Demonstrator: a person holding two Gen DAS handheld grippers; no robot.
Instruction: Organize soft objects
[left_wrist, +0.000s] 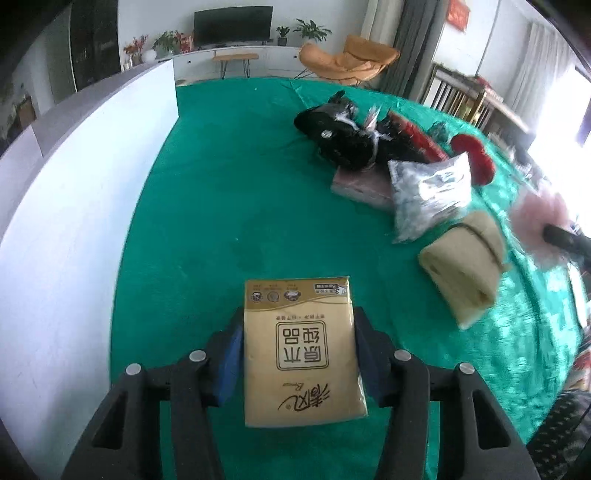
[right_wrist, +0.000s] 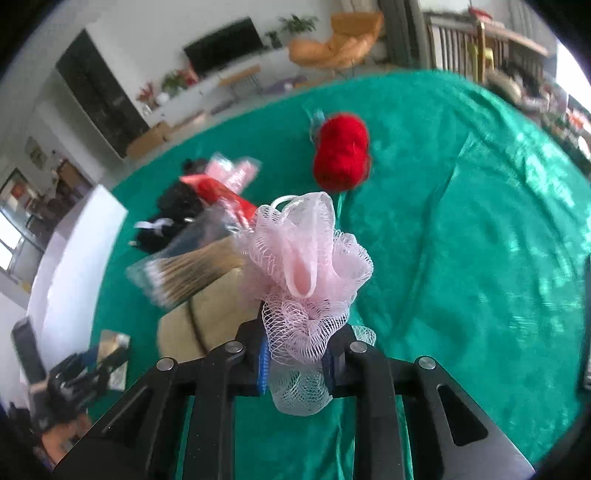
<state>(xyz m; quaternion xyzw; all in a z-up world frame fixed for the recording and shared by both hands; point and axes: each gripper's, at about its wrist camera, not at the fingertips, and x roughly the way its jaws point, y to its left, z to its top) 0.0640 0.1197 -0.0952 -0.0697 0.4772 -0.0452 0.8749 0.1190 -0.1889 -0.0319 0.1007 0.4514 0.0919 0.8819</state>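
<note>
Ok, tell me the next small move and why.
Probably lift the tissue pack clear of the green cloth: the left tool already clamps its sides, and the right tool already grips the pink puff, so both hands are loaded.

Table cover (left_wrist: 229, 192): green cloth, velvety with a soft sheen, creased at right of frame.
Tissue pack (left_wrist: 301, 350): tan plastic film wrap, smooth, faintly glossy, printed.
Bath pouf (right_wrist: 306, 266): pink nylon mesh, open-weave, ruffled.
Yarn ball (right_wrist: 341, 153): red, fuzzy, matt.
Cotton swab bag (right_wrist: 184, 273): clear glossy plastic, wooden sticks inside.
Folded cloth (left_wrist: 461, 266): beige, matt, coarse.
Left gripper (left_wrist: 299, 343): matt black plastic, blue pads, bright metal pins.
</note>
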